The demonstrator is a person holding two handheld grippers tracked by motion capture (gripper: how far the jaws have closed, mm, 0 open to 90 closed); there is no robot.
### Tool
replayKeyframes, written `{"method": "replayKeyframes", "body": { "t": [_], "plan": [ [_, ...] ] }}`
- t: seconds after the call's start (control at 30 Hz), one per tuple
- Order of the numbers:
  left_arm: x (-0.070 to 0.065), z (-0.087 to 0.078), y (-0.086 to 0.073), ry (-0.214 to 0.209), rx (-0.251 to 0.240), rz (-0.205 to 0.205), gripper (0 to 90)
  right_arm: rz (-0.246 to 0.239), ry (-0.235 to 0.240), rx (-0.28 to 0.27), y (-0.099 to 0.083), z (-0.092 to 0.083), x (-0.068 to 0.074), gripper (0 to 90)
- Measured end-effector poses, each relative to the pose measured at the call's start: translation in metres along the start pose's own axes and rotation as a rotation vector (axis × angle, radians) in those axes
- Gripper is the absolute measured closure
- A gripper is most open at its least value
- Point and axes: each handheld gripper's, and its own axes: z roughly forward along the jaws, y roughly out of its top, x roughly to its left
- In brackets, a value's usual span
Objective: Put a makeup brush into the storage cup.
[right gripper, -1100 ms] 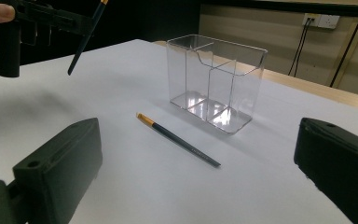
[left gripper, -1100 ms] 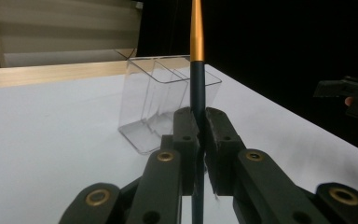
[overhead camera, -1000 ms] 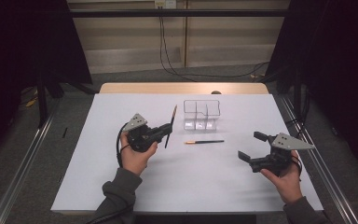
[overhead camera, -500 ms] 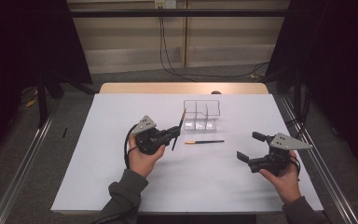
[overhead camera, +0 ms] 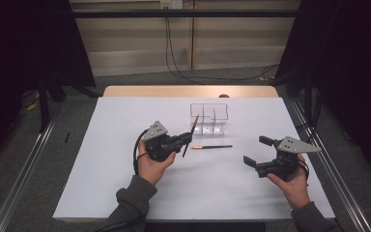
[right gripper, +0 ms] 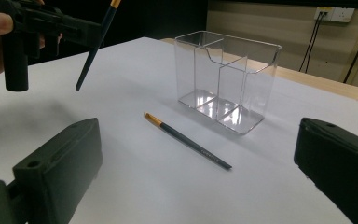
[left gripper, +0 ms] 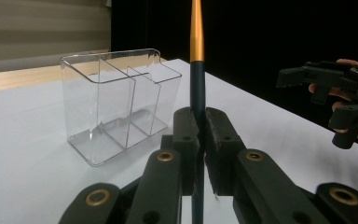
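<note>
Our left gripper point(overhead camera: 186, 140) is clamped on a dark pencil point(overhead camera: 191, 134) with a gold end, the jaws pressed flat against its shaft in the left gripper view point(left gripper: 197, 84). We hold the pencil off the table, nearly upright and tilted, its gold end up toward the clear plastic holder point(overhead camera: 209, 117) and its lower tip hanging free above the white table cover point(overhead camera: 125, 125). From above, the pencil's upper end overlaps the holder's near left corner; we cannot tell whether it touches the rim.

The holder stands upright on the cover, toward the far edge, its compartments open at the top and split by clear walls point(left gripper: 121, 98). A second pencil point(overhead camera: 212, 146) lies flat just in front of it, apart from its base, gold end pointing to our left hand point(overhead camera: 152, 162).

Our right gripper point(overhead camera: 256, 152) is released, jaws spread wide with nothing between them, and the right gripper view looks between them at the lying pencil point(right gripper: 186, 140) and the holder point(right gripper: 226, 79). It sits well apart from the holder, near the right edge of the cover.

Between our two hands the cover is bare, and wide open room also lies to the left of the holder. A strip of bare wood point(overhead camera: 188, 91) runs along the far edge of the table, and metal rails point(overhead camera: 24, 169) flank both sides.
</note>
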Motion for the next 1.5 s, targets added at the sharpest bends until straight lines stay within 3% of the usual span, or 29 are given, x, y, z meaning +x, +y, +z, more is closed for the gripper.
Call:
{"method": "replayKeyframes", "body": {
  "t": [0.5,1.5],
  "plan": [
    [-0.001,0.003,-0.002,-0.005,-0.001,0.000,83.8,0.002,0.018,0.003,0.011,0.013,0.001,0.8],
    [0.000,0.004,-0.002,-0.014,-0.008,0.008,83.8,0.037,0.075,0.005,0.030,0.053,0.017,1.6]
  ]
}}
